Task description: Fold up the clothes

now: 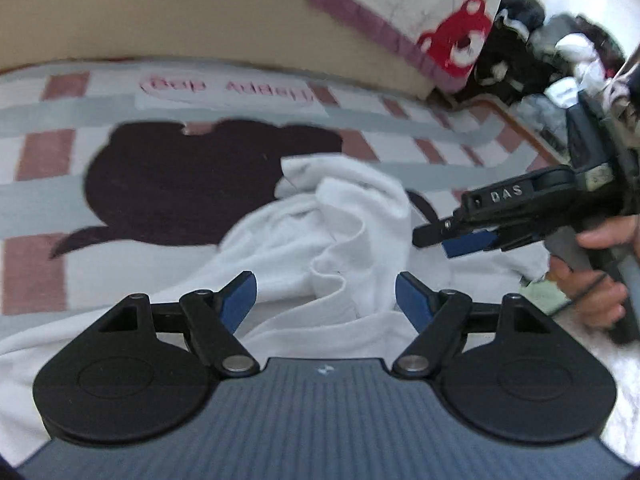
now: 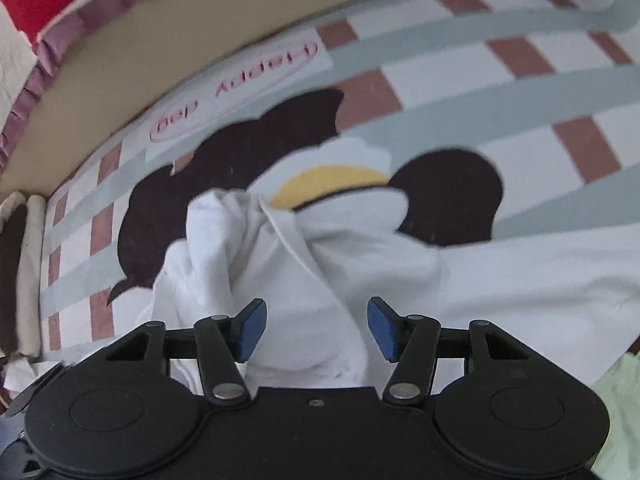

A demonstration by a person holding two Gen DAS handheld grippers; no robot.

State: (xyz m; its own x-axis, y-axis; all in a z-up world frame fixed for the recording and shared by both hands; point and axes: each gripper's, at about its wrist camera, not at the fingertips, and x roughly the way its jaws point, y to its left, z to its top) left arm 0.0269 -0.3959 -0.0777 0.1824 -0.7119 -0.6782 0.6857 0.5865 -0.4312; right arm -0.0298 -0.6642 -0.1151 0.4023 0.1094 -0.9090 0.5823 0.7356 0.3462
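Note:
A white garment lies crumpled on a checked rug with a dark bear figure. My left gripper is open and hovers over the garment's near part, holding nothing. The right gripper shows in the left wrist view at the right, held by a hand, just above the garment's right side. In the right wrist view the garment bunches up in a ridge ahead. My right gripper is open with cloth lying between and below its blue pads, not pinched.
A beige bed base with a purple-frilled cover runs along the rug's far edge. A dark pile of clothes sits at the far right. A pale green cloth lies at the right wrist view's lower right.

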